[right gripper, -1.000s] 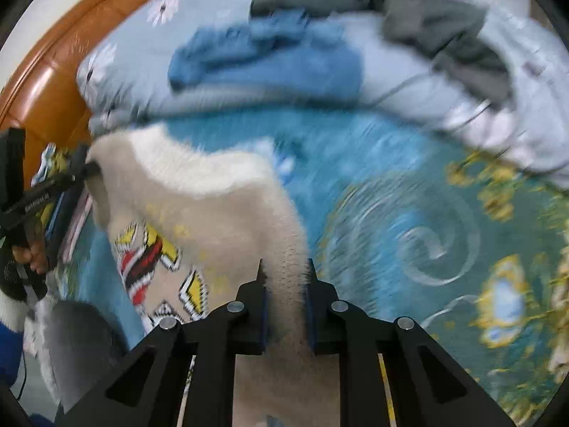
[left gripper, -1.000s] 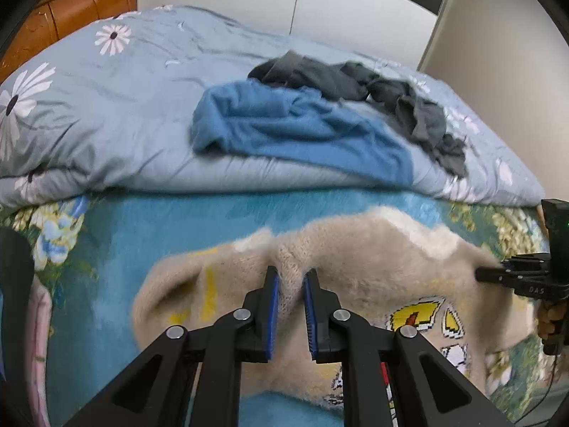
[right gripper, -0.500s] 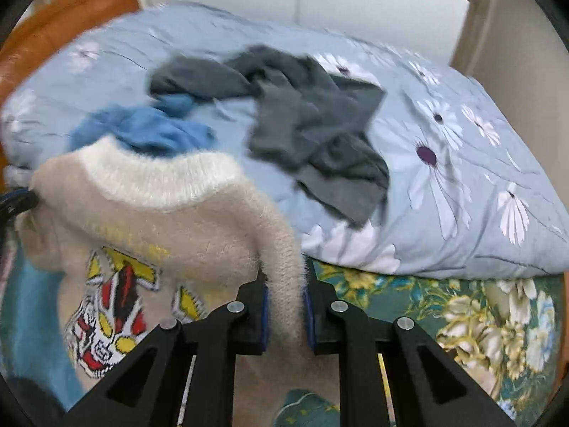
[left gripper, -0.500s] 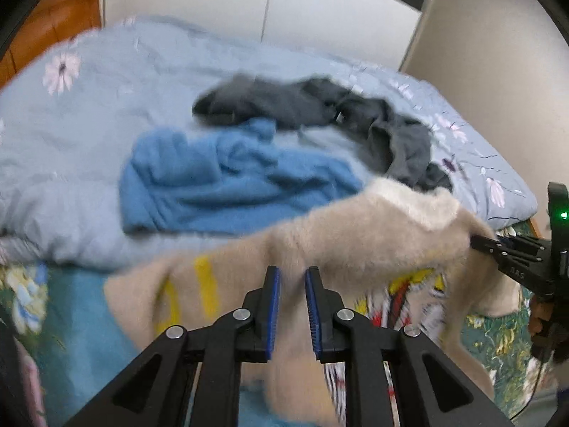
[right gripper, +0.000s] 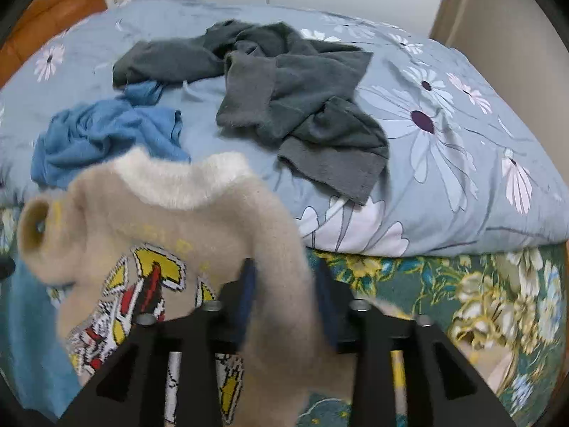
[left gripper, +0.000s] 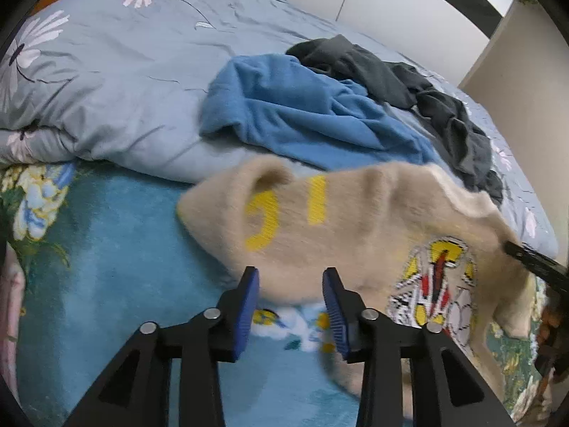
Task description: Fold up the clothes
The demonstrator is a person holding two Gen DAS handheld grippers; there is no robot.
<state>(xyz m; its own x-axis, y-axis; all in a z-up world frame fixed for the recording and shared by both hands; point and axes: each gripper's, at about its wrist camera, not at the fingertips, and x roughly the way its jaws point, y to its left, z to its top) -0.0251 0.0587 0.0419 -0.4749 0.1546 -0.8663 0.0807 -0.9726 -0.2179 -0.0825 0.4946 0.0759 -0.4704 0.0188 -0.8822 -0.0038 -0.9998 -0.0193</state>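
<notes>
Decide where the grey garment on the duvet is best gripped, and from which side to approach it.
Probably the flat lower flap of the grey garment, approached from the near side. That edge lies spread and free on the duvet, facing the camera, while the rest is bunched and twisted, with its left end meeting the blue garment.

Left hand-held gripper (left gripper: 291,293) has its blue-padded jaws spread wide apart, nothing pinched between them. Right hand-held gripper (right gripper: 284,293) looks parted too, fingers standing well apart, though it's blurry. In the left wrist view its black tip pokes in from the right edge.
</notes>
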